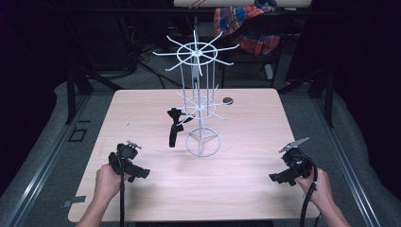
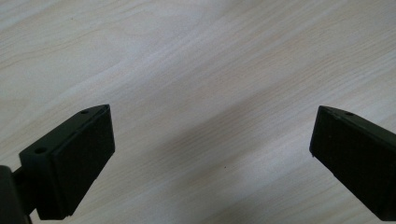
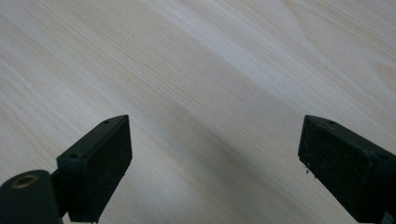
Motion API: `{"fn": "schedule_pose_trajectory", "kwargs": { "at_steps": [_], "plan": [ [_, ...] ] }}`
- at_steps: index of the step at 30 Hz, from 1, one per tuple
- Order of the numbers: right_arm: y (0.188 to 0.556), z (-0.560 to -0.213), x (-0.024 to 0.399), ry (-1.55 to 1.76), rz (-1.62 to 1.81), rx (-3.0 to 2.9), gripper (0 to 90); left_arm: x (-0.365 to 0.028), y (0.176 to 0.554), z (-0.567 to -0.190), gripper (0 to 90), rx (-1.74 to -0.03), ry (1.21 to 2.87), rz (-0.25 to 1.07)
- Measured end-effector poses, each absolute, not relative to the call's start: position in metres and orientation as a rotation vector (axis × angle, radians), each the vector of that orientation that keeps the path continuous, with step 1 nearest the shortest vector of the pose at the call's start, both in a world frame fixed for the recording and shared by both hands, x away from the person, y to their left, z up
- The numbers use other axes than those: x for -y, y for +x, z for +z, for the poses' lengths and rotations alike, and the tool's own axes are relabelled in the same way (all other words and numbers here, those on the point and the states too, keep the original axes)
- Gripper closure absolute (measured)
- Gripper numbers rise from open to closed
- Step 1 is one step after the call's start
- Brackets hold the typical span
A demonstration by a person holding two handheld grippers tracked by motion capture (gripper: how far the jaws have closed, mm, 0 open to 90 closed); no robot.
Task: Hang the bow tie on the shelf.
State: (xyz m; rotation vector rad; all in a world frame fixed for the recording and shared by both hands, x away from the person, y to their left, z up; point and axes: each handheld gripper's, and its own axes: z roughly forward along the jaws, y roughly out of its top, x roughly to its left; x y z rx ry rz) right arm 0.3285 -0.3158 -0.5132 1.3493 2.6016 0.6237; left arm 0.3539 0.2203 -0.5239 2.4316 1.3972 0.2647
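Observation:
A white wire rack [image 1: 199,101] with two tiers of spoke hooks stands near the middle of the wooden table [image 1: 142,189]. A black strap-like item [image 1: 175,126] hangs from a lower hook on the rack's left side. My left gripper [image 1: 142,173] is held low at the table's near left, well clear of the rack. In the left gripper view it [image 2: 212,154] stands open over bare wood. My right gripper [image 1: 276,178] sits at the near right, and the right gripper view shows it [image 3: 215,163] open with nothing between the jaws.
A small dark disc [image 1: 228,100] lies on the table behind the rack to the right. A plaid cloth [image 1: 246,26] hangs on a frame beyond the table. Black stands and cables surround the far side.

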Motion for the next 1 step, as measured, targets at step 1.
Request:
{"fn": "schedule_pose_trajectory", "kwargs": {
  "at_steps": [1],
  "plan": [
    [0.328, -0.5148, 0.3151, 1.364, 0.647, -2.583, 9.3, -0.2197, 0.3542, -0.5233, 0.2, -1.394, 2.431, 0.267]
  ]
}}
